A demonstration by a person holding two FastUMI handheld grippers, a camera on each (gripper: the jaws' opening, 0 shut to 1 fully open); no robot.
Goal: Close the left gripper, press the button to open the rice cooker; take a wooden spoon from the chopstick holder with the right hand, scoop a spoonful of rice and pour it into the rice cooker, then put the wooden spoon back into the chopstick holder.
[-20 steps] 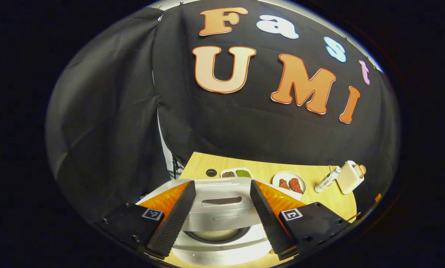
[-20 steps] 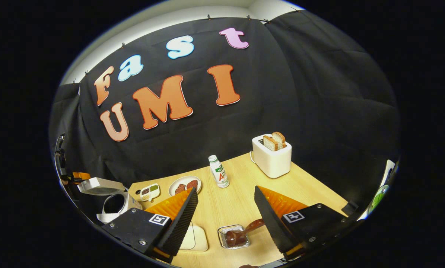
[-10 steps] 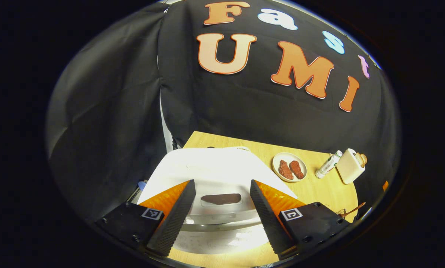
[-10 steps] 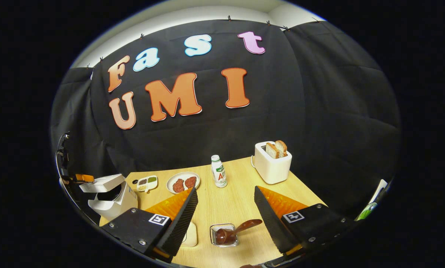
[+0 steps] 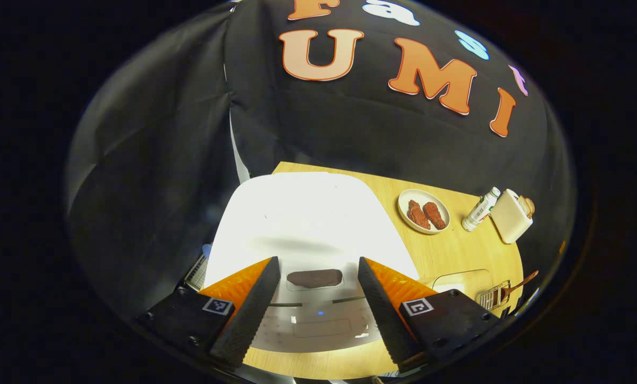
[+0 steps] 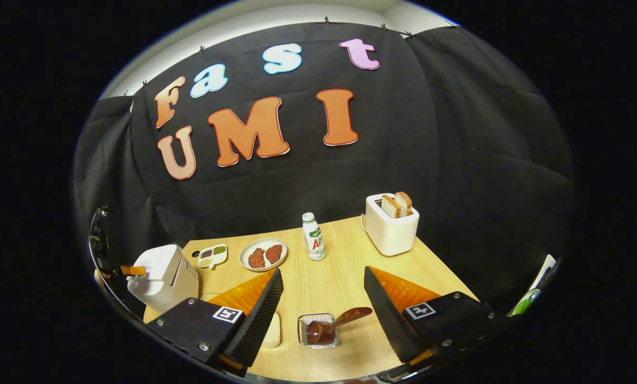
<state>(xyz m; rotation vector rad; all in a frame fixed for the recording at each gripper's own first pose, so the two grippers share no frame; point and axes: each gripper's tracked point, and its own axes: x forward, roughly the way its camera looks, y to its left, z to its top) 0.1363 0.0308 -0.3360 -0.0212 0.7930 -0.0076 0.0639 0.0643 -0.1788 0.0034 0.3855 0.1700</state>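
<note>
**Q:** Left gripper view, what do you log?

**A:** My left gripper [image 5: 318, 304] hangs over the rice cooker [image 5: 307, 224], fingers spread wide, nothing between them. The cooker sits at the near left of the table [image 5: 457, 256], its lid down. The dark button [image 5: 315, 278] lies between my fingers, just beyond the tips. Judgement: the task wants these fingers pressed together before the push, so that step is not yet done. The button looks like a stiff latch on a hard, glossy shell; closed tips should land square on its middle, or they may skid off.

**Q:** Anything else there?

**A:** To the far right, a plate [image 5: 424, 211] with two reddish pieces, a bottle [image 5: 480, 209] and a toaster [image 5: 513, 216]. At the near right, the wooden spoon [image 5: 516, 283] in the chopstick holder [image 5: 492, 300].

**Q:** Right gripper view?

**A:** My right gripper [image 6: 323, 314] is also spread and empty, above the table. The holder [image 6: 318, 330], a small wire basket, lies between my fingers, and the spoon [image 6: 337, 325] rests with its bowl in it and its handle slanting up to the right, clear of the rim. The cooker [image 6: 163, 274] is well apart, at the left.

**Q:** How will the spoon handle?

**A:** Judgement: light, rigid, smooth-finished. I would pinch the free handle about mid-length. The basket looks light too; it may shift or tip if I drag the spoon sideways.
</note>
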